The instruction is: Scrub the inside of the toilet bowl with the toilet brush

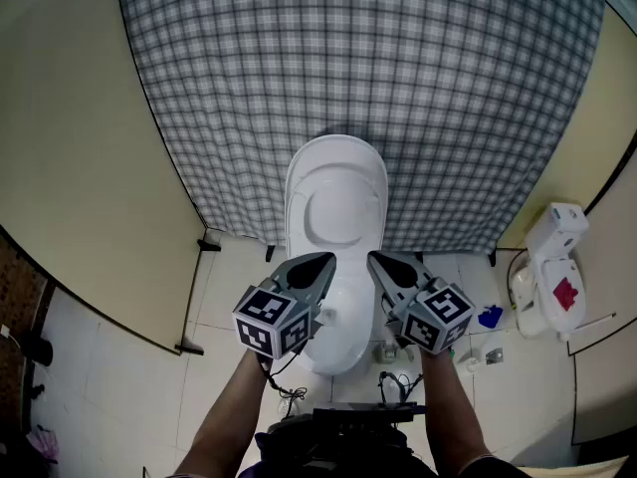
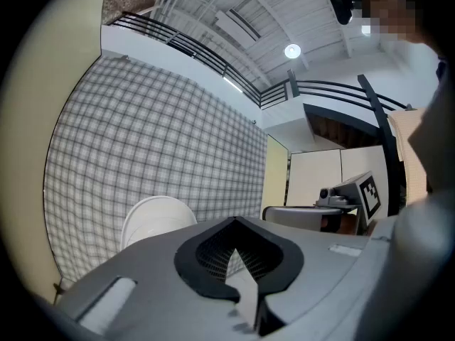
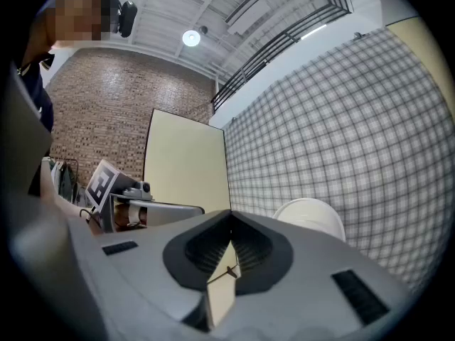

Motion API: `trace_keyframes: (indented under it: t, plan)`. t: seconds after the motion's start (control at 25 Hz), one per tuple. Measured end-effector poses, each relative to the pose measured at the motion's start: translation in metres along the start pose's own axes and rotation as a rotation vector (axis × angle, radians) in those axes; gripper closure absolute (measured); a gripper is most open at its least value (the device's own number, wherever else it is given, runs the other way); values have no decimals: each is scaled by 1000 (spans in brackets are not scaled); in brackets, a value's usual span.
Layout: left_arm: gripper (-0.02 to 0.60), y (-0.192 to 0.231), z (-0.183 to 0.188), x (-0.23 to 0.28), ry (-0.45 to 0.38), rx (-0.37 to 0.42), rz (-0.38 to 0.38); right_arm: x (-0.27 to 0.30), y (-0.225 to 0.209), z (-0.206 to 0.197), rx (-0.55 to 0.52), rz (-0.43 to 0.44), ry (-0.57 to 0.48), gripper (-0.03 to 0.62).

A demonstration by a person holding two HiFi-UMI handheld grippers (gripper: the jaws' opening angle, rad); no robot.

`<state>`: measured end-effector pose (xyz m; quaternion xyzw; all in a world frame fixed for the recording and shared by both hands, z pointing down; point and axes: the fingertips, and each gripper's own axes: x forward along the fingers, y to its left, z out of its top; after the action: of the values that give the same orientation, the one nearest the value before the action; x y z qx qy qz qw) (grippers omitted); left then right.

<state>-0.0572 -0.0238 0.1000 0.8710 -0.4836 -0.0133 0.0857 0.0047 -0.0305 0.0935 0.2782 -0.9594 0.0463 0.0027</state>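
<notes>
Both grippers are held level over the near end of the toilet [image 1: 340,345], which stands against the far checked wall [image 1: 398,88] with its lid [image 1: 336,202] raised. The jaws of the left gripper [image 1: 320,263] and the right gripper [image 1: 379,261] are seen pressed together, with nothing between them. A small blue object [image 1: 490,317] on the floor [image 1: 119,386] at the right is possibly the brush.

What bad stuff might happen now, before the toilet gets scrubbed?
1. The left gripper and right gripper both have shut jaws and hold nothing. I cannot spot a brush, so scrubbing may stall.
2. Wires dangle under the hands, close to the toilet. They might snag or get wet.
3. A blue thing lies on the floor right of the toilet and could get knocked.
</notes>
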Motion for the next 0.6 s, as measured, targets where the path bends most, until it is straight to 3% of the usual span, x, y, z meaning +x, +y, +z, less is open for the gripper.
trace_keyframes:
  t: [0.28, 0.6]
  plan:
    - [572, -2, -36, 14, 71, -20, -7, -7, -15, -29, 41, -32, 47, 592]
    - [572, -8, -105, 21, 178, -109, -26, -30, -36, -91, 94, -105, 180, 592]
